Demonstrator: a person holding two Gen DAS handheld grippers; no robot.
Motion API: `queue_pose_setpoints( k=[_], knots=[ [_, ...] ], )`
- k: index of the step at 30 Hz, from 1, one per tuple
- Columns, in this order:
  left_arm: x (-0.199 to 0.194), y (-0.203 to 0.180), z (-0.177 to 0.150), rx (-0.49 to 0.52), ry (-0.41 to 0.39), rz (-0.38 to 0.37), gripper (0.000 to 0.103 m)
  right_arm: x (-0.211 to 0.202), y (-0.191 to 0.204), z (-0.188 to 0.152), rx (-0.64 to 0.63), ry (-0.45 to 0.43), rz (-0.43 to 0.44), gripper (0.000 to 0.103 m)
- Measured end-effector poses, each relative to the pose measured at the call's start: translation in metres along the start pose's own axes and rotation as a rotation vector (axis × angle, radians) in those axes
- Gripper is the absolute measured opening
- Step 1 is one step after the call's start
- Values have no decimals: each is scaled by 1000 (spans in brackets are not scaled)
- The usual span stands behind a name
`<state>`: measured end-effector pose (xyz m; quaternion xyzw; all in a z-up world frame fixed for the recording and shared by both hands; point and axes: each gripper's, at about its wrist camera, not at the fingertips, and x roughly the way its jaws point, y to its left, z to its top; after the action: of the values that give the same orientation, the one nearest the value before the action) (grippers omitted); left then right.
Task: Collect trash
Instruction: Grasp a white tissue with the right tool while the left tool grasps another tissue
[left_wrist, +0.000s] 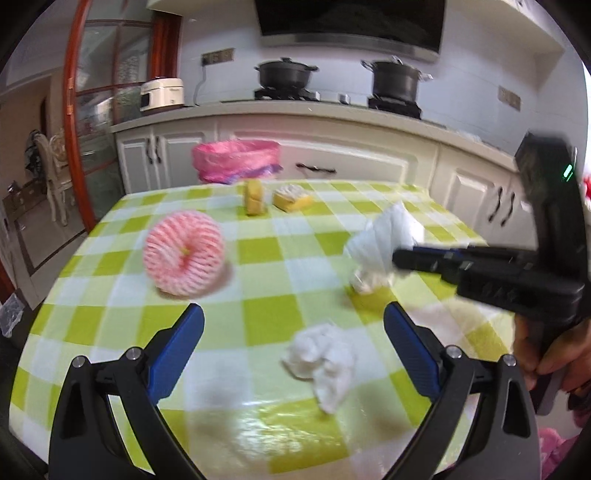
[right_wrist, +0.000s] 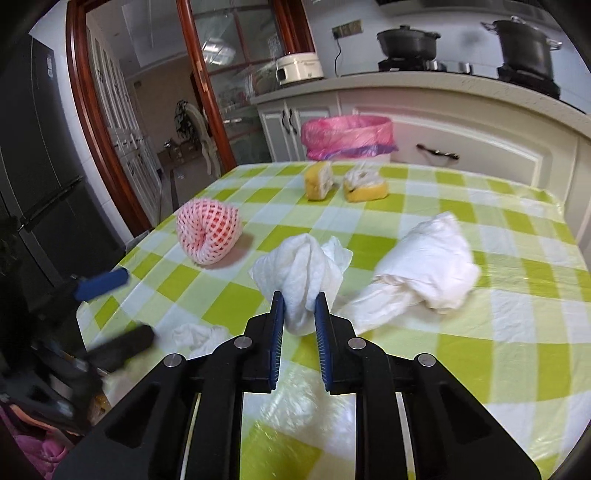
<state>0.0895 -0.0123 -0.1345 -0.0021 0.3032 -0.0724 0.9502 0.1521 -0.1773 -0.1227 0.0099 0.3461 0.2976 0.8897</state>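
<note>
Table (right_wrist: 517, 332), green-and-white check cloth, taken as the landmark. Right gripper (right_wrist: 300, 306) — blue pads pressed onto a crumpled white tissue (right_wrist: 303, 269), which bulges out above the fingertips, over the table's near middle; in the left wrist view the same gripper (left_wrist: 397, 258) enters from the right with the tissue (left_wrist: 384, 240) at its tip. Left gripper (left_wrist: 293, 325) — jaws spread wide, nothing between the pads, poised over the table's near edge; a second tissue wad (left_wrist: 325, 362) lies on the cloth between and just beyond its fingers. In the right wrist view that gripper (right_wrist: 122, 306) shows blurred at the table's left near corner, with the wad (right_wrist: 199, 336) beside it. White plastic bag (right_wrist: 424, 266), bunched, on the table to the right of the held tissue, apart from it. Pink foam net (right_wrist: 208, 236), rolled into a ring, toward the table's left side. Two yellow peel pieces (right_wrist: 319, 181), (right_wrist: 364, 186), side by side near the table's far edge. Bin (right_wrist: 347, 136) with pink liner, standing just beyond the far edge, in front of white cabinets (right_wrist: 480, 144). A hand (left_wrist: 550, 354) grips the right tool's handle at the table's right.
</note>
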Motion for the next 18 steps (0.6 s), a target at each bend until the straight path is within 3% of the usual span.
queue_pose_setpoints(
  k=[8,11,13,16,18],
  knots=[
    [35,-21,-18,45,91,-30,73,-17,-8,-21,33,-16,-2,19],
    [44,-24,-22,62,115,-29,57,-20,-9,-24,36,-15,-2,19],
    [47,-23,-23,66,122,-22,41,-20,-9,-24,37,-19,-1,19],
    [44,-18,-23,59,109,-28,30,-20,-9,-23,34,-25,1,19],
    [39,-14,-22,58,90,-28,28,-20,-7,-23,33,-30,1,19]
  ],
)
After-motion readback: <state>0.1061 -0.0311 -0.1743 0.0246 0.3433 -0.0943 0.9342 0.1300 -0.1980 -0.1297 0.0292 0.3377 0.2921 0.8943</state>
